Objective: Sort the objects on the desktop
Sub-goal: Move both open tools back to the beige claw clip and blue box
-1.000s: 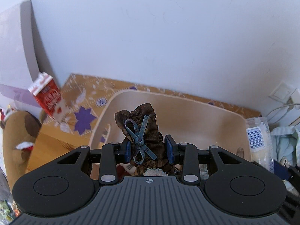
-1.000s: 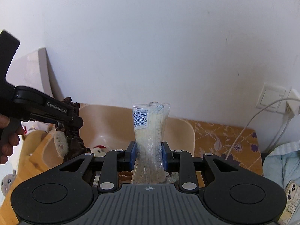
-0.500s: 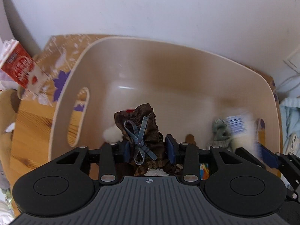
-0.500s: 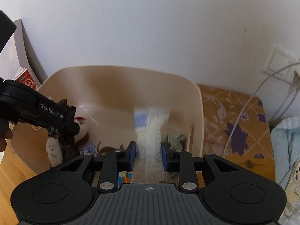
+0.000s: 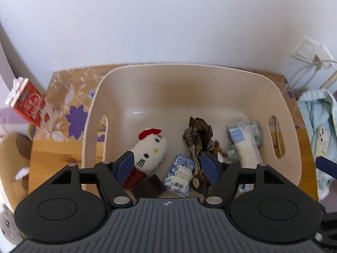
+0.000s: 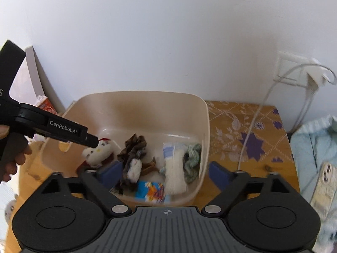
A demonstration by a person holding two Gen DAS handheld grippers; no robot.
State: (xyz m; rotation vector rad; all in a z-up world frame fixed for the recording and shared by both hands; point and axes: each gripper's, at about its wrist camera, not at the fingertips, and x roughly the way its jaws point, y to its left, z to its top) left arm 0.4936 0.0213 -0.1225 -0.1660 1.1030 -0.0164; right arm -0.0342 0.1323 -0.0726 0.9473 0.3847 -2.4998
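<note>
The left gripper (image 5: 167, 165) hangs over the near edge of a beige bin (image 5: 280, 97), its jaws opening with no thing pressed between the blue pads (image 5: 126, 164) — the brown cloth doll (image 5: 199, 139) lies loose on the bin floor, just beside the pad at 3 o'clock. The right gripper (image 6: 166, 174) is likewise opening, spread wide above the bin's near right corner, and the clear packet with the white filling (image 6: 174, 172) lies free below it on the bin floor. From the left wrist view, a white plush cat with a red bow (image 5: 150, 147) rests at about 10 o'clock from the tool's middle, partly behind the left pad; a small blue-and-white sachet (image 5: 180, 175) lies right below the middle, beside a dark brown block (image 5: 149, 186). The packet sits at 2 o'clock on a bundle of pale green cloth (image 5: 256, 132), against the bin's right wall. Outside the bin, a red-and-white carton (image 5: 29, 107) leans at 10 o'clock on a patterned tablecloth (image 5: 69, 97), and a phone (image 5: 321, 140) lies on light blue fabric at 3 o'clock. In the right wrist view a person's hand (image 6: 12, 156) holds the left gripper's handle at 9 o'clock, and a white cable (image 6: 252, 126) runs down from a wall socket (image 6: 292, 67) at 1 o'clock.
</note>
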